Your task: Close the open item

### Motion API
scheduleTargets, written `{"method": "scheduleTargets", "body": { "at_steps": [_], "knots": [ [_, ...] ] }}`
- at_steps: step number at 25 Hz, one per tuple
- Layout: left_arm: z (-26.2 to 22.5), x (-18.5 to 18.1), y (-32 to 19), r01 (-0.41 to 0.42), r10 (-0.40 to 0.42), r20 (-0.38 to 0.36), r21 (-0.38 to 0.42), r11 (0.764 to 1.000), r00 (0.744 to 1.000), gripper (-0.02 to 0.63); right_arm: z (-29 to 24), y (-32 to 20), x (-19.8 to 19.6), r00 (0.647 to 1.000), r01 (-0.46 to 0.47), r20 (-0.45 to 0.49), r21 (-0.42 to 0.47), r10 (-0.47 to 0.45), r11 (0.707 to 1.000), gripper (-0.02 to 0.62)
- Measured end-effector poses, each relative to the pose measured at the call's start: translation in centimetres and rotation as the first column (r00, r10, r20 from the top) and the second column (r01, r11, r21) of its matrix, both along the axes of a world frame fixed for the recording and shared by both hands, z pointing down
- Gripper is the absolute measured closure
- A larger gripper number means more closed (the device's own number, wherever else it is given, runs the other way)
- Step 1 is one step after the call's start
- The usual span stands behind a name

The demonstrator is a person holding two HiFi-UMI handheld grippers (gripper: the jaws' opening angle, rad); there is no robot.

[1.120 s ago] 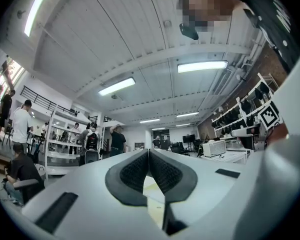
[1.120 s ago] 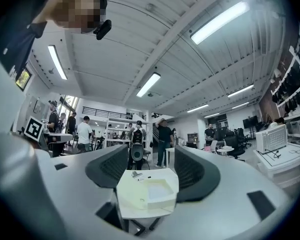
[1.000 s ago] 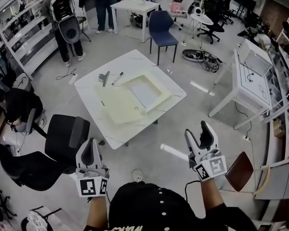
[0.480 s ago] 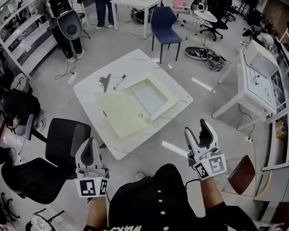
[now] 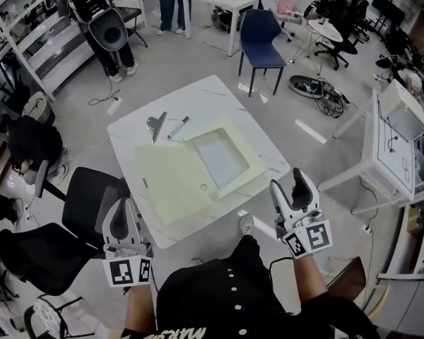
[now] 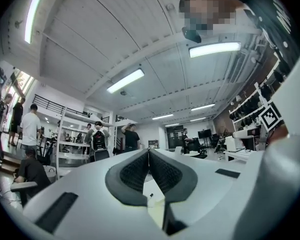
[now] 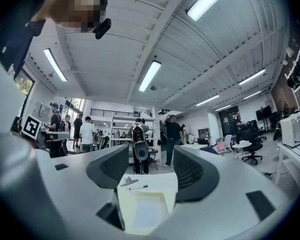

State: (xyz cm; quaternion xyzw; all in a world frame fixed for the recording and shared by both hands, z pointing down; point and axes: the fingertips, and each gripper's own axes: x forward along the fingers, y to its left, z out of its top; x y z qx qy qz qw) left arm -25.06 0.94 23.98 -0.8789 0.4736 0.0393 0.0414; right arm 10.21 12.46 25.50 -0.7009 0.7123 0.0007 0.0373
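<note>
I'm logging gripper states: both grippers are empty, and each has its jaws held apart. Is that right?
Not quite: the left gripper has its jaws together, as the left gripper view shows. The right gripper has its jaws apart, and both grippers are empty.

Cannot see most of the table (image 6: 149, 186) in the left gripper view: lost behind the left gripper (image 6: 148, 153), bar a sliver under the pads (image 6: 135, 171), with a dark speck (image 6: 151, 195) there too small to tell. In the right gripper view, cannot see the near end of the case (image 7: 146, 214), cut off by the right gripper (image 7: 151, 154); far on the table, can barely make out a tiny clip (image 7: 128, 181) and pen (image 7: 139, 187). In the head view, cannot tell what lies in the case, nor what the two small marks on its lid (image 5: 171, 182) are. Hidden by the left gripper: right side of the chair (image 5: 92, 203). Cut off at the bottom edge: the person (image 5: 219, 302), covering all but the toe of a shoe (image 5: 246, 224).
</note>
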Motion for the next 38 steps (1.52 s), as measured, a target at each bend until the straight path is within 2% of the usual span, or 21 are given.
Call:
{"method": "scheduleTargets", "body": {
  "at_steps": [6,13,16,20,24,27,29,32,36,38],
  "knots": [
    [-0.9,3.1,-2.9,0.121,-0.121,0.014,0.008,0.993,0.993,0.588,-0.4,-5.9,4.9,0.994,0.107,0.001,-0.001,-0.107,0.994,0.314],
    [-1.9,4.7,-2.9,0.299,-0.299,0.016,0.001,0.954,0.954,0.588,-0.7,-12.0,7.7,0.958,0.286,-0.007,-0.022,-0.286,0.958,0.316],
    [-2.0,4.7,-1.5,0.405,-0.405,0.02,-0.004,0.914,0.914,0.588,-0.5,-14.1,6.9,0.904,0.422,-0.054,-0.046,-0.424,0.905,0.317],
    [-1.7,4.8,0.4,0.515,-0.514,0.025,-0.013,0.857,0.857,0.588,0.1,-15.9,4.9,0.788,0.597,-0.127,-0.082,-0.603,0.798,0.316],
    [-1.2,5.2,2.9,0.585,-0.584,0.032,-0.03,0.81,0.811,0.588,0.9,-17.4,2.3,0.654,0.731,-0.17,-0.108,-0.737,0.674,0.318],
    [-0.9,4.7,4.9,0.633,-0.631,0.057,-0.043,0.773,0.774,0.588,0.6,-17.8,-1.6,0.521,0.828,-0.214,-0.11,-0.826,0.55,0.317],
    [-0.6,3.9,5.9,0.658,-0.655,0.063,-0.052,0.751,0.753,0.588,0.7,-17.7,-4.6,0.403,0.885,-0.276,-0.128,-0.873,0.449,0.316],
    [0.0,2.5,6.5,0.678,-0.676,0.055,-0.064,0.732,0.735,0.588,2.1,-17.8,-8.7,0.21,0.925,-0.388,-0.22,-0.897,0.311,0.319],
    [1.3,1.3,7.9,0.71,-0.708,0.059,-0.083,0.699,0.703,0.588,4.2,-17.2,-14.2,-0.024,0.932,-0.46,-0.332,-0.888,0.147,0.318],
    [2.2,0.7,8.6,0.726,-0.724,0.057,-0.099,0.681,0.687,0.588,5.6,-16.4,-17.1,-0.17,0.916,-0.486,-0.399,-0.857,0.044,0.318]
  ]
}}
